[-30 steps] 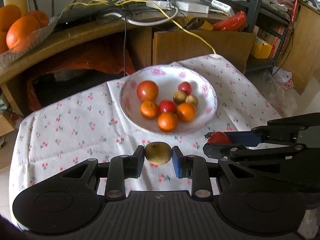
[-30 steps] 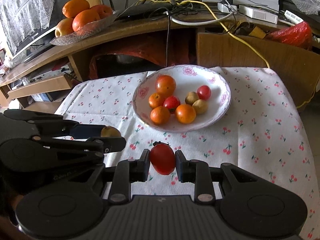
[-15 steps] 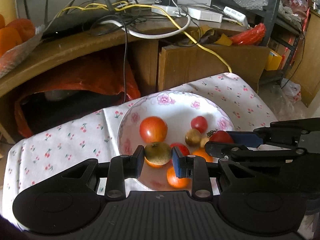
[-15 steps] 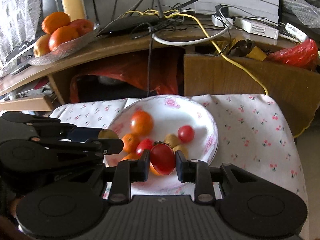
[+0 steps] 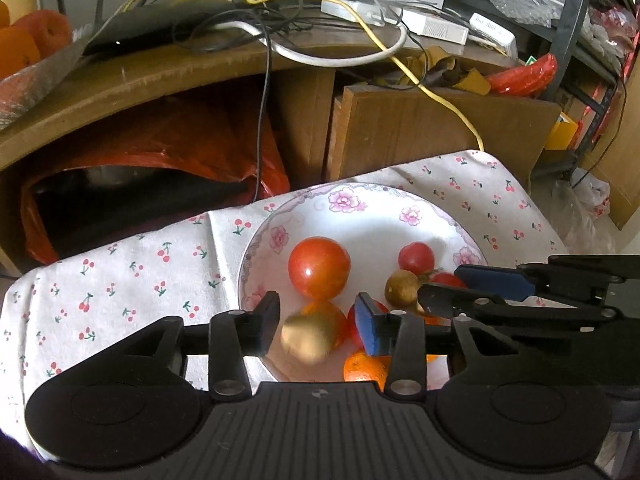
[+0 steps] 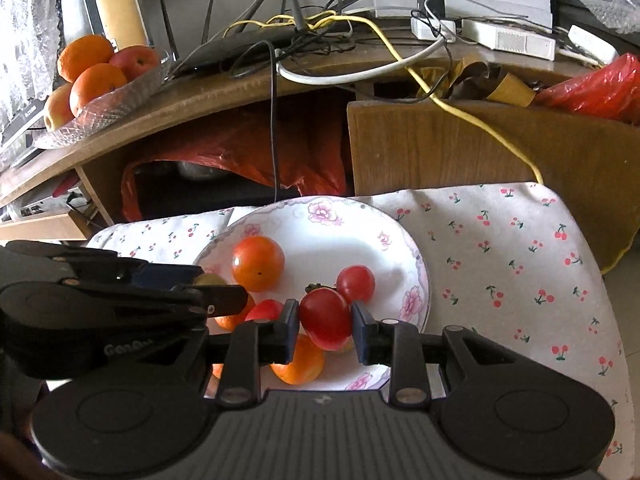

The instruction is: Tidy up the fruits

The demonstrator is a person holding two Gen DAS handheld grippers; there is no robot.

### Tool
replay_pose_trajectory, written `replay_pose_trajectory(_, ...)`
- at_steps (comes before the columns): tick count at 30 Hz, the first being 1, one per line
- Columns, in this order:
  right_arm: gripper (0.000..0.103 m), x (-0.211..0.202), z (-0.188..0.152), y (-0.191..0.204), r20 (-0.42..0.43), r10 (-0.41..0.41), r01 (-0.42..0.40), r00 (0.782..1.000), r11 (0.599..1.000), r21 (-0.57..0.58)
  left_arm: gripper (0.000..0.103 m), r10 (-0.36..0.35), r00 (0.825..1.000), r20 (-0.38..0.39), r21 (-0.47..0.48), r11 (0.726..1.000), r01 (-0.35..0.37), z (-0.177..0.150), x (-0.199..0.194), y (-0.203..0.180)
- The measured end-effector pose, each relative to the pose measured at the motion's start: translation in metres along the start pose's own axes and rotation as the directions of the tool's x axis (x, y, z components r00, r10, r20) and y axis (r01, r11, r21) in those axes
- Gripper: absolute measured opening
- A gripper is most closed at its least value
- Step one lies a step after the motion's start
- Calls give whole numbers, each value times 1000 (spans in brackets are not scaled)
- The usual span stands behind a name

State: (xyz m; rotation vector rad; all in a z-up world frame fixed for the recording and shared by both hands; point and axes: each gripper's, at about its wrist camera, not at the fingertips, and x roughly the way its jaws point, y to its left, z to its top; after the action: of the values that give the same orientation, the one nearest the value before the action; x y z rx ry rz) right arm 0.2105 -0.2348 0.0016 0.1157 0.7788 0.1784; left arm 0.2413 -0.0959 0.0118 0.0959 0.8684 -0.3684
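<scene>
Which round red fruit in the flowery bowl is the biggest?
The big red-orange tomato at the back left of the bowl. It is clearly larger than the small red one to its right and the oranges in front.

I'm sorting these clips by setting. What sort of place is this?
Probably a lived-in home room: a cherry-print tablecloth under a floral plate, and a cluttered wooden desk holding cables and a glass fruit dish.

A lived-in home room: ahead of the grippers, a cherry-print tablecloth (image 6: 500, 248) with a floral plate (image 6: 400, 240); beyond, a cluttered wooden desk (image 6: 248, 88) with router (image 6: 256, 42), tangled cables (image 5: 320, 32), glass fruit dish (image 6: 108, 108).
</scene>
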Motion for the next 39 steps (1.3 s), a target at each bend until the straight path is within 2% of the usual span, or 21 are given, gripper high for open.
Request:
replay_pose_trajectory(5, 49, -3, 2, -4, 17, 3, -4, 1000, 1000, 18, 57, -8, 1000, 6, -29, 1000, 8, 2, -2, 4)
replay_pose_trajectory(10, 53, -8, 1, -7, 33, -4, 3, 999, 999, 36, 71, -6, 1000, 27, -37, 999, 7, -2, -12, 7)
replay_pose_trajectory(14, 53, -14, 1, -10, 42, -22, 20, 999, 998, 58, 76, 29, 998, 49, -14, 1000, -28, -9, -24, 5)
replay_pose_trajectory(16, 53, -19, 1, -10, 45, -26, 23, 999, 998, 61, 85, 51, 997, 52, -14, 999, -50, -12, -29, 7)
replay_pose_trajectory(21, 53, -34, -7, -5, 26, -46, 44, 999, 997, 68, 86, 77, 997, 32, -52, 996, -75, -27, -39, 15)
replay_pose_trajectory(25, 53, -48, -18, 2, 12, -47, 46, 999, 997, 67, 88, 107, 994, 24, -47, 993, -106, -39, -51, 15)
replay_pose_trajectory(31, 53, -75, -32, 11, 28, -27, 25, 999, 995, 94, 93, 124, 991, 56, -48, 991, -121, -53, -78, 10)
replay_pose_trajectory(34, 54, -91, -42, 17, 39, -17, 13, 999, 994, 106, 101, 130, 987, 90, -55, 991, -126, -59, -93, 4)
replay_pose_trajectory(39, 54, -115, -54, 25, 58, -8, 1, 998, 993, 117, 103, 126, 982, 140, -52, 991, -120, -72, -118, -2)
